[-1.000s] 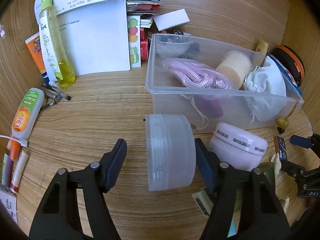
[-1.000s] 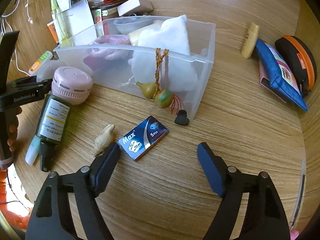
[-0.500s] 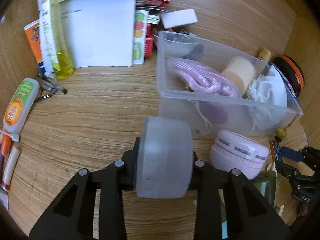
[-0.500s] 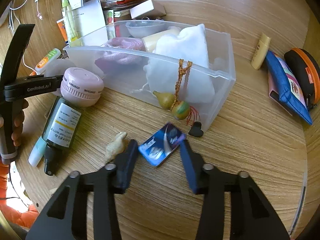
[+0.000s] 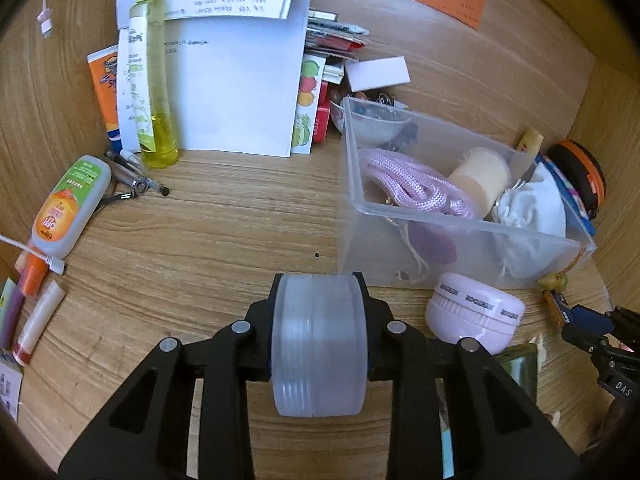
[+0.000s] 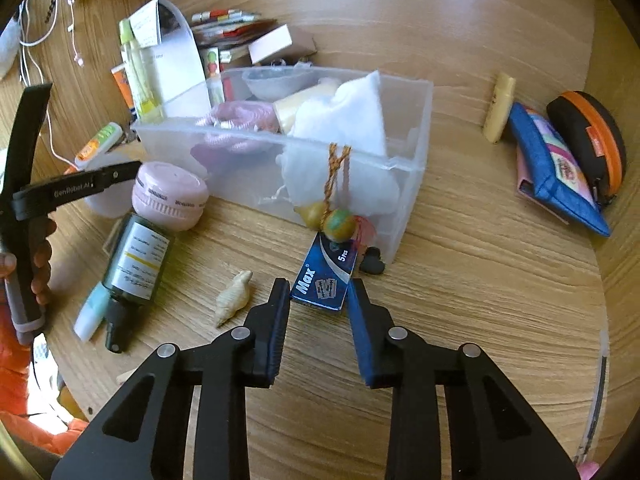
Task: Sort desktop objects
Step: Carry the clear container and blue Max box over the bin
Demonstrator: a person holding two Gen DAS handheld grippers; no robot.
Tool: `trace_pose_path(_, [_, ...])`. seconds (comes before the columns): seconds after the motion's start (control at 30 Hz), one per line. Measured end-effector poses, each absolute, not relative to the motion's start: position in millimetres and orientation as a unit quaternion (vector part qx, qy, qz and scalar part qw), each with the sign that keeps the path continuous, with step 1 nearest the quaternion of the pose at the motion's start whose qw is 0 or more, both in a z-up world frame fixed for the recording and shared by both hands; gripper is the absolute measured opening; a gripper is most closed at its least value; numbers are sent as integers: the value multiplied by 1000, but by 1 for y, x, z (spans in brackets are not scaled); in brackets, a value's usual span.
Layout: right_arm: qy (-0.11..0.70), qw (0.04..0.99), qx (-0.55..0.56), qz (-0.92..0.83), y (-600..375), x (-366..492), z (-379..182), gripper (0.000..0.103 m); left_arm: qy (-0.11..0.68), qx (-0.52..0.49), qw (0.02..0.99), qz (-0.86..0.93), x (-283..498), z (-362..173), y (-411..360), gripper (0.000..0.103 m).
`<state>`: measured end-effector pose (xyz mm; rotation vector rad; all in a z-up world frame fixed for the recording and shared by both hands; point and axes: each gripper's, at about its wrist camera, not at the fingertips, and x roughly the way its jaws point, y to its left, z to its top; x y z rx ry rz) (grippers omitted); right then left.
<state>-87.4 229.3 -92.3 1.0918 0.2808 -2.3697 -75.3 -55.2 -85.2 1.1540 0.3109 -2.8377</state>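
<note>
The wooden desk (image 5: 224, 240) stayed cluttered; the clear bin (image 5: 460, 236) at two o'clock was half filled. Left claw (image 5: 319, 312) had just clamped the frosted jar (image 5: 319, 344), right claw (image 6: 319, 300) the razor-blade box (image 6: 324, 276), both unbinned.

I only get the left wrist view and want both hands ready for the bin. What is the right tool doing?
Observer: The right tool has just been closing on a blue razor-blade box; its pads now pinch the box's near end.
Operator: Is anything close to that box?
Observer: A small black heart-shaped piece lies on the desk just to its right, by the clear bin's near corner.
Operator: And on the other side?
Observer: A pale seashell lies between the box and a dark green bottle, which is on its side. The seashell touches neither.
</note>
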Motion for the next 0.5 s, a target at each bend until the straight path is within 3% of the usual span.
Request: trace_pose_path(0.5, [71,246,375,-891,252,-70,-62,27,117,347,25,-930,-59,-65,-55,29])
